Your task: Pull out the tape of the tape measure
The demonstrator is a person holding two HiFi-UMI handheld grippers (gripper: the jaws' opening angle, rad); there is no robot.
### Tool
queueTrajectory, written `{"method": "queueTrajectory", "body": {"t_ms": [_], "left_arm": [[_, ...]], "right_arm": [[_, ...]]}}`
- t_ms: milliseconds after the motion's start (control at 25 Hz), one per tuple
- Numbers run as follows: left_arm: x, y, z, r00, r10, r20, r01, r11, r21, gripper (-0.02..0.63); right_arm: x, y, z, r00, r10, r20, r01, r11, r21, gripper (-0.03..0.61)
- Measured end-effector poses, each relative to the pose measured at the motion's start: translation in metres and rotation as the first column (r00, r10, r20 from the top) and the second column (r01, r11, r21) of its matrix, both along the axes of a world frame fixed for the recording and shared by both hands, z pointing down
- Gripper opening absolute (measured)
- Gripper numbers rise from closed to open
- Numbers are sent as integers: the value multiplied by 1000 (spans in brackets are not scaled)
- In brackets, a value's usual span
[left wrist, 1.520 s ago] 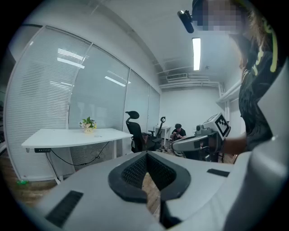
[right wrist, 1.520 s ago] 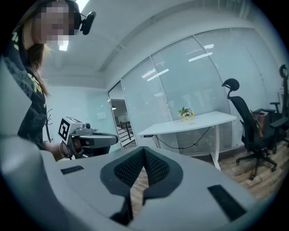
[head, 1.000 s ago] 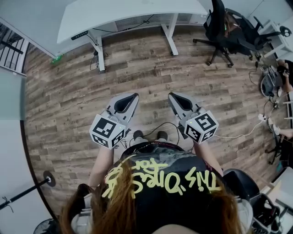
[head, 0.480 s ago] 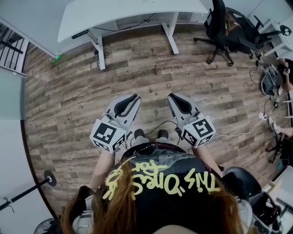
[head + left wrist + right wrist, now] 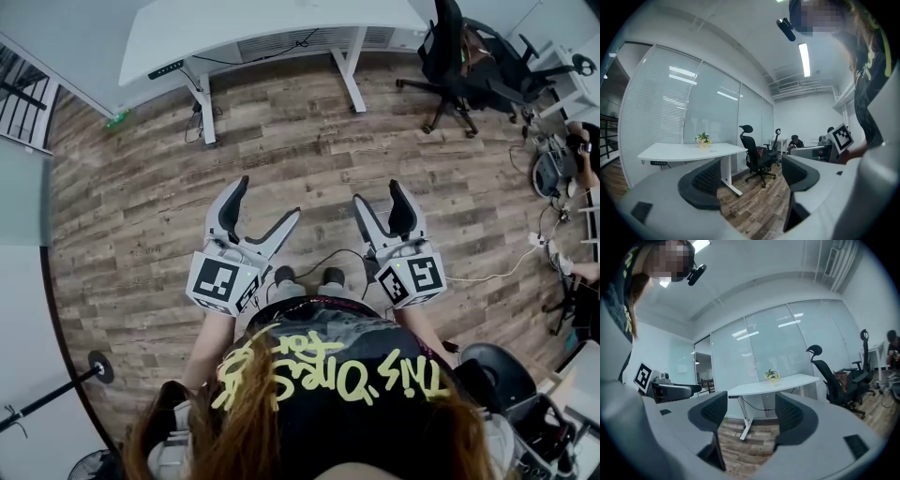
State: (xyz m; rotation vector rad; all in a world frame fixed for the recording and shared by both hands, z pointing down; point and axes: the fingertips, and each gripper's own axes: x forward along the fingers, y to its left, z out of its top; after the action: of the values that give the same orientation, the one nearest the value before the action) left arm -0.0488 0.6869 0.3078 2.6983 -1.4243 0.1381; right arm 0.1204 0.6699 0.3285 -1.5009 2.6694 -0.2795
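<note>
No tape measure shows in any view. In the head view my left gripper (image 5: 269, 199) and right gripper (image 5: 378, 194) are held side by side in front of the person's body, above the wood floor (image 5: 309, 141). They point forward, roughly level. Both have just been opening and now stand wide open, with nothing between the jaws. In the left gripper view the left gripper (image 5: 750, 176) frames only floor and office, with the right gripper's marker cube (image 5: 841, 136) at its right. The right gripper (image 5: 751, 411) likewise frames only floor and desk.
A white desk (image 5: 272, 28) stands ahead, with a small potted plant (image 5: 702, 139) on it. Black office chairs (image 5: 459, 56) are at the far right, where a person (image 5: 793, 141) sits. Cables (image 5: 328, 258) trail on the floor by the person's feet. A barbell (image 5: 56, 384) lies lower left.
The jaws of both grippers were shut in the earlier frames and have swung wide apart. Both grippers have risen slightly.
</note>
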Motion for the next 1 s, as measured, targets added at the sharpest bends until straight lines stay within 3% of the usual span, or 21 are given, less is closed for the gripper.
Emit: {"method": "queueTrajectory", "body": {"t_ms": [360,680,1000], "left_arm": [[-12,-3,-5,1000,2,-4,-2,1000,9,403],[-64,-6,-10,1000,28,14,-28,1000,12,403],[-92,-13,6,998,62,10,-62,998,-17,403]], "right_arm": [[-15,1,-1,999,-20,-31,20,1000,-6,301],[-62,-4,-1,1000,1,-30,-1,1000,9,301],[-73,-10,6,998,55,-30,-55,999,4,301]]}}
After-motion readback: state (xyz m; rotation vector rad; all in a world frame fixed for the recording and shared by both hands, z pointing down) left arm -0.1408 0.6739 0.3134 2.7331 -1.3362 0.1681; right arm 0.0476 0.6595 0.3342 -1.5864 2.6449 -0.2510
